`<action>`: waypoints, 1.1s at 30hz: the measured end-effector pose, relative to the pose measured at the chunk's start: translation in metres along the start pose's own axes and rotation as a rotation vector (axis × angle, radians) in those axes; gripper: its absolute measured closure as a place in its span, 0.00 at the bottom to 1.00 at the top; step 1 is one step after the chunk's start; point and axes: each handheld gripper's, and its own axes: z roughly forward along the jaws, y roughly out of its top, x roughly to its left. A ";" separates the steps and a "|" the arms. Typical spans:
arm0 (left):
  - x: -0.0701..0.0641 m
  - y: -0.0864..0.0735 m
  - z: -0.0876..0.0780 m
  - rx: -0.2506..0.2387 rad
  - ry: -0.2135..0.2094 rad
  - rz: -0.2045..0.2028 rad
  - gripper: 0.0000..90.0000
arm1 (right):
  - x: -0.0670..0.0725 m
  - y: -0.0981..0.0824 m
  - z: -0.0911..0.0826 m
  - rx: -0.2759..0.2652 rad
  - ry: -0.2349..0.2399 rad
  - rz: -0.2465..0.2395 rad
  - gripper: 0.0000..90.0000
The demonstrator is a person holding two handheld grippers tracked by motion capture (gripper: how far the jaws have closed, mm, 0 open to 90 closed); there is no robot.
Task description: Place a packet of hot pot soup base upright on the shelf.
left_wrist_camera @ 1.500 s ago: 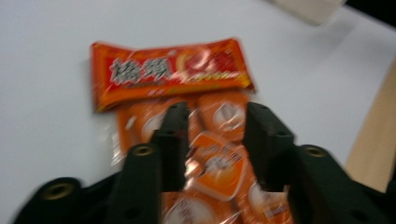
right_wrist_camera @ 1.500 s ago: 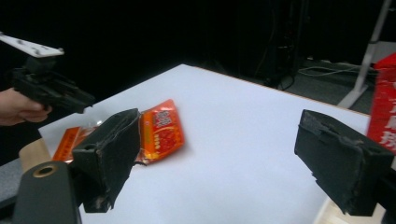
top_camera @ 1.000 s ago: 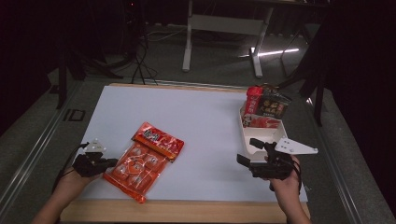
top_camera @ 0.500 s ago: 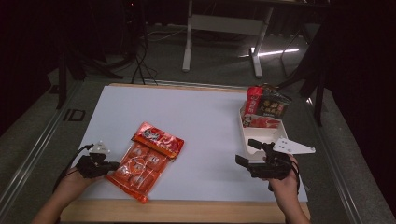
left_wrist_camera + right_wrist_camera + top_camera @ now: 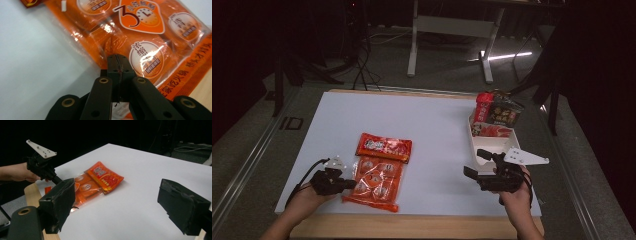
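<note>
Near the table's (image 5: 437, 120) front-left edge lies the orange pouch pack (image 5: 376, 181), long axis running front-to-back, slightly tilted, with a red packet (image 5: 384, 146) overlapping its far end. Left hand-held gripper (image 5: 346, 184) sits at its left edge, jaws fully closed on the pack's edge film. Right hand-held gripper (image 5: 476, 164) is well apart, jaws wide open, empty, beside the white tray (image 5: 475, 150). Left hand is nearer.

Dim lab or studio, white-topped table (image 5: 427, 120), metal stand legs (image 5: 414, 45), floor cables (image 5: 362, 55)
</note>
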 end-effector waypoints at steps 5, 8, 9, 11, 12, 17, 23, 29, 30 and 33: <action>-0.011 0.011 0.009 -0.006 -0.015 0.019 1.00 | 0.000 0.000 0.000 0.002 0.000 -0.002 0.16; -0.017 0.016 0.013 -0.003 -0.006 0.025 1.00 | 0.000 0.000 0.000 0.000 0.000 0.000 0.16; -0.018 0.017 0.013 -0.005 -0.004 0.031 1.00 | 0.000 -0.001 0.000 -0.001 0.002 0.000 0.16; -0.018 0.019 0.013 -0.006 0.002 0.029 1.00 | 0.001 -0.001 0.001 0.005 0.001 -0.001 0.16; -0.017 0.020 0.012 -0.009 0.005 0.032 1.00 | 0.001 -0.001 0.001 0.006 0.003 -0.005 0.16; -0.003 0.026 0.007 -0.049 0.086 -0.020 1.00 | 0.000 -0.002 0.001 0.008 0.002 -0.002 0.16; 0.008 0.033 0.009 -0.086 0.102 -0.050 1.00 | -0.002 -0.001 0.000 0.002 -0.004 0.000 0.16; 0.007 0.038 0.026 -0.043 0.092 -0.044 1.00 | -0.001 -0.002 0.000 0.006 -0.003 -0.002 0.16; 0.007 0.038 0.026 -0.044 0.087 -0.045 1.00 | -0.001 -0.002 0.000 0.007 -0.003 -0.002 0.16; 0.007 0.039 0.027 -0.039 0.084 -0.041 1.00 | -0.001 -0.002 0.001 0.005 0.001 0.004 0.16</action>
